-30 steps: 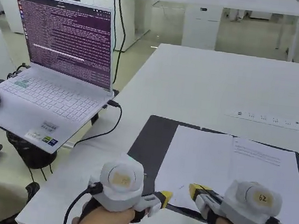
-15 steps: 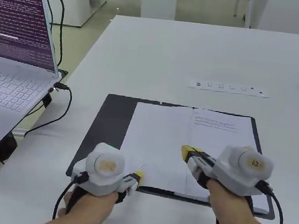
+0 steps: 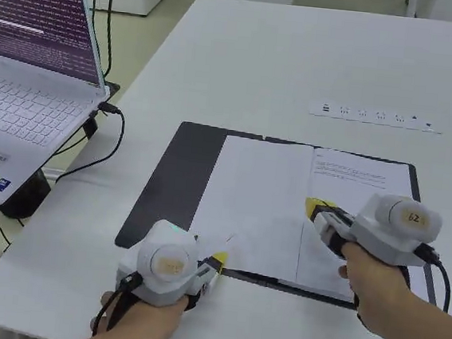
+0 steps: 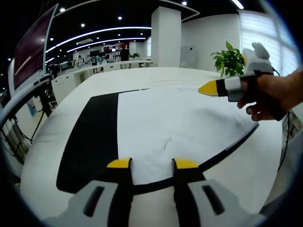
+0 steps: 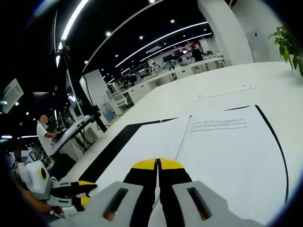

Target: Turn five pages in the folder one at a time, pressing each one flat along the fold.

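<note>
the folder [image 3: 181,181] is lying open and flat on the desk [image 3: 301,56], the left gripper [image 3: 215,265] is hovering spread at its near edge, the right gripper [image 3: 316,208] is hovering pressed together near the fold [image 3: 311,166] (no page lifted; count turned undeterminable).

The white tabletop [image 3: 285,55] beyond the open black folder with white pages [image 3: 168,188] lay bare, free up to the flat white power strip [image 3: 375,117] at far right. The open white laptop [image 3: 15,117] and its black cable [image 3: 115,139] hemmed the left side, just off the table edge. Between my left gripper [image 3: 217,262], jaws apart at the folder's near edge, and my right gripper [image 3: 316,207], jaws together near the fold, lay bare page.
</note>
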Motion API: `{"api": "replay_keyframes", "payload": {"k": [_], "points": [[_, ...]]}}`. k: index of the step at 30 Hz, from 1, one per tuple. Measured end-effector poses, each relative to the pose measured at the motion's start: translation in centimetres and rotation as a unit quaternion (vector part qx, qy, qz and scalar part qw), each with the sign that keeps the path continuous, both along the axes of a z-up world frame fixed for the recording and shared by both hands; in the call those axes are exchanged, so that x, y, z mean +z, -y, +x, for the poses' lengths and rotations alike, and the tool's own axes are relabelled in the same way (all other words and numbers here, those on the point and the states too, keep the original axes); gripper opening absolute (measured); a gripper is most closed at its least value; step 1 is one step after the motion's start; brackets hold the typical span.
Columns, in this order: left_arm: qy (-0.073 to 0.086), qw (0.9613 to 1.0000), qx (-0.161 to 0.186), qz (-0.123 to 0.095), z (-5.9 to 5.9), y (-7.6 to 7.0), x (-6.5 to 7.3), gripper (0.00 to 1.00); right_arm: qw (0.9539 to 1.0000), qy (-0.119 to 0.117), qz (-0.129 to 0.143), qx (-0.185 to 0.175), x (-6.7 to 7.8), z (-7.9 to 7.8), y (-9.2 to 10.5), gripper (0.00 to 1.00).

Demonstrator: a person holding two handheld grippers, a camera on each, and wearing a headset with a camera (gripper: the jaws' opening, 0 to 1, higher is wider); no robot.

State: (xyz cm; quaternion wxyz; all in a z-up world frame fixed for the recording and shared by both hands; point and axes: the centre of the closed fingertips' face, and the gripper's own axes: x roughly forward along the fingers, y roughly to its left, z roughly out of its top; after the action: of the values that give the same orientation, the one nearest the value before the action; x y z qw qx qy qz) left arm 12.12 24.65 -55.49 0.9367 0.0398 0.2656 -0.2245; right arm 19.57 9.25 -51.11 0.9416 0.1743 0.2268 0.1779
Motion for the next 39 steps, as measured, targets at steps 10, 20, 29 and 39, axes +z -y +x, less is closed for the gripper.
{"api": "replay_keyframes", "payload": {"k": [10,20,29,39], "points": [[0.020,0.9998,0.000,-0.008,-0.1,0.0,0.0,0.32,0.9996,-0.025,-0.008,0.009,-2.8,2.8,-0.2,0.00],[0.029,0.9995,-0.002,-0.012,0.0,-0.2,-0.2,0.32,0.9998,-0.020,-0.001,-0.006,-2.5,5.3,-0.1,0.00],[0.031,0.9994,0.000,-0.015,0.1,-0.3,-0.2,0.32,0.9997,-0.015,-0.019,-0.005,-2.5,7.3,0.1,0.00],[0.036,0.9992,0.001,-0.016,0.1,-0.2,-0.3,0.30,0.9995,-0.012,-0.025,-0.015,-2.9,10.9,0.7,0.00]]}}
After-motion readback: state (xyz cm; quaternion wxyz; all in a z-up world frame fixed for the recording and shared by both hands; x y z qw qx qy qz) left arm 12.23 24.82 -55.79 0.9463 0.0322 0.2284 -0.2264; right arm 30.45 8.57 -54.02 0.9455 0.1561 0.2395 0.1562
